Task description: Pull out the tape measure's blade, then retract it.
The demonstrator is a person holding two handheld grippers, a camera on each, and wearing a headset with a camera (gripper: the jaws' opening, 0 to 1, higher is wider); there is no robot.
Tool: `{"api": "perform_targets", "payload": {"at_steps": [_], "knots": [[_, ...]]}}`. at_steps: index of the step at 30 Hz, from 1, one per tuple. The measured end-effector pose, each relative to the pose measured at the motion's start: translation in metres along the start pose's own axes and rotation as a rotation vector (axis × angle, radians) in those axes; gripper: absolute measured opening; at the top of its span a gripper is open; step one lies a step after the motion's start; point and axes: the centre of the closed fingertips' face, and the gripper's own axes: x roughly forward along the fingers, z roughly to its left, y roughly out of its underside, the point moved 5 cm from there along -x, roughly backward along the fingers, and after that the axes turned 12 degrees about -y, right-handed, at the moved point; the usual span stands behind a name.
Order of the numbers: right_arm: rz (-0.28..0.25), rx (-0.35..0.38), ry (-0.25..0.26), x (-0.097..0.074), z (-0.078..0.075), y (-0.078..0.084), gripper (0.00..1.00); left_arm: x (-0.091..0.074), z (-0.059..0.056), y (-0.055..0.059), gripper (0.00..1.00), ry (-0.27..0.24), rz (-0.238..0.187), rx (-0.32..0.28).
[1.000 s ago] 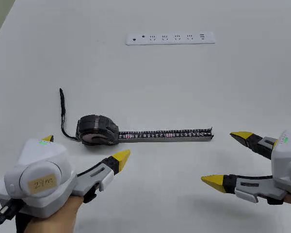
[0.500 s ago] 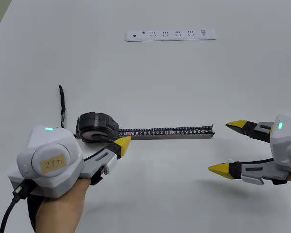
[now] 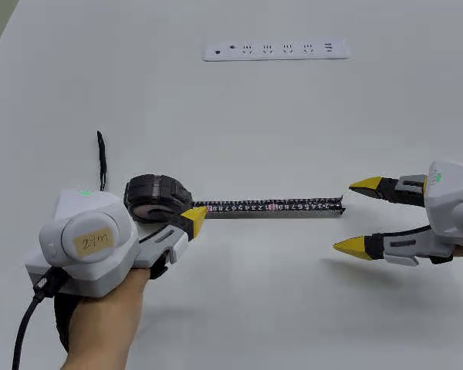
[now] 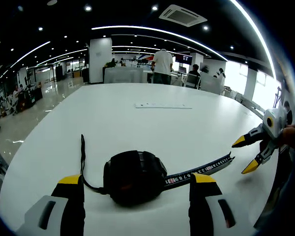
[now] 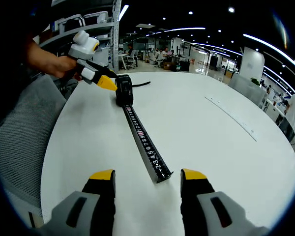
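- Over the last second I had brought the left gripper (image 4: 136, 177) forward to the black, rounded rubber-clad tape measure case (image 3: 156, 199), and eased the right gripper (image 3: 346, 216) in toward the blade's free end. The tape itself had not shifted on the table.
- The left jaws stood wide apart and clamped on nothing. In the left gripper view the case sat between them, just ahead of the tips. I could not tell whether either jaw touched it.
- The right jaws were also apart and empty, their yellow tips just short of the metal end hook (image 3: 341, 204), one on either side of the blade's line.
- The case lay on the plain white table (image 3: 255, 116) with its thin black wrist strap (image 3: 101, 158) trailing away from me. The dark numbered blade (image 3: 270, 206) lay flat and already drawn out.
- The relation that mattered was the blade's long axis, which ran straight from the case on my left to the hook on my right (nearly head-on into the right jaws). I judged the left should pin the case and the right take the hook.
- A white power strip (image 3: 276, 50) lay well beyond, clear of the work.
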Motion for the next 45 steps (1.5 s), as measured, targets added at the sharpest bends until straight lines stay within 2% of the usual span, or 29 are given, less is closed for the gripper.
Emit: {"api": "perform_targets", "payload": {"at_steps": [2,3,12,26,28,33,45], "knots": [[0.0,-0.002,-0.002,0.0,-0.001,0.0,0.48,0.0,0.0,0.0,0.8,0.0,0.001,0.0],[0.007,-0.045,-0.04,0.005,-0.012,-0.001,0.48,0.004,0.0,0.0,0.8,-0.012,0.009,-0.007],[0.031,-0.102,-0.101,0.011,-0.023,0.0,0.33,0.01,0.0,-0.001,0.76,-0.024,0.018,-0.008],[0.054,-0.126,-0.168,0.016,-0.033,0.005,0.22,0.018,0.003,-0.006,0.71,-0.058,0.022,-0.027],[0.058,-0.13,-0.171,0.017,-0.034,0.006,0.18,0.02,0.002,-0.006,0.7,-0.06,0.028,-0.028],[0.069,-0.139,-0.17,0.018,-0.034,0.009,0.15,0.023,0.001,-0.002,0.67,-0.062,0.048,-0.033],[0.079,-0.179,-0.189,0.019,-0.033,0.011,0.13,0.029,-0.004,0.003,0.63,-0.076,0.081,-0.044]]}}
